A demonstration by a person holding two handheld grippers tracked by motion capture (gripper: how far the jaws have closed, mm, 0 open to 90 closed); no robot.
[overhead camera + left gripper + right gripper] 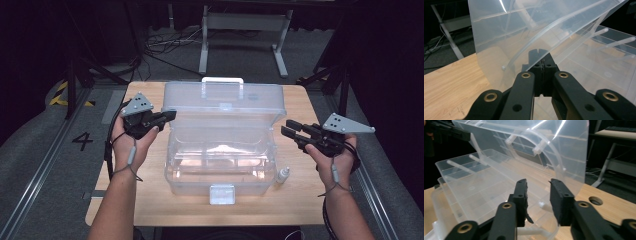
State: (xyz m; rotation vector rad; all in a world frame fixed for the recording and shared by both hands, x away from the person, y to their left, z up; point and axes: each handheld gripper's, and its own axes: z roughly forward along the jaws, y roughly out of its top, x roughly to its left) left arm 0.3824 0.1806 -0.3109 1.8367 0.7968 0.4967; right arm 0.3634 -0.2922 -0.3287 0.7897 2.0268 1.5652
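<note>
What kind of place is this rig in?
Probably a lab or recording bay: a light wooden table ringed by black curtains, floor rails with yellow-black hazard tape, loose cables, and a grey metal desk frame behind.

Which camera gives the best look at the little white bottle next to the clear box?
The high view: the little white bottle stands on the table by the clear box, at its front right corner. The two gripper views look at the box's lid and tray instead.

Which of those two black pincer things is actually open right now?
The right gripper, held at the clear box's right end: its jaws stand apart with nothing between the pads. The left gripper, by the raised lid, has its jaws pressed together.
</note>
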